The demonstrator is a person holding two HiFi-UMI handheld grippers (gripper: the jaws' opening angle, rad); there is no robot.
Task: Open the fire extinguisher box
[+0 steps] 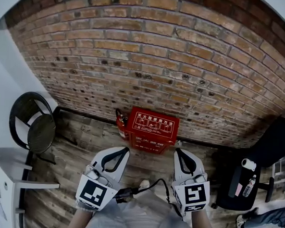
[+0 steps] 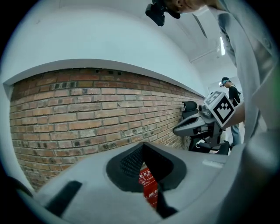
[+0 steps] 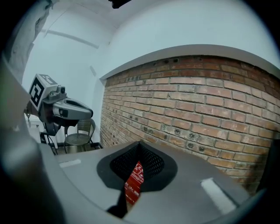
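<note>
the red fire extinguisher box (image 1: 152,128) stands at the centre of the head view, on the floor (image 1: 78,136) against the brick wall (image 1: 151,54), and its lid looks closed, so the opening seems not yet begun. the left tongs (image 1: 125,150) and right tongs (image 1: 178,151), both pressed together and empty, hang just below it, apart from it; reaching the lid and lifting it are left.

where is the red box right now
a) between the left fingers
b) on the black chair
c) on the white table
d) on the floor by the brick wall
D: the box stands on the floor, right at the foot of the wall, with nothing holding it.
</note>
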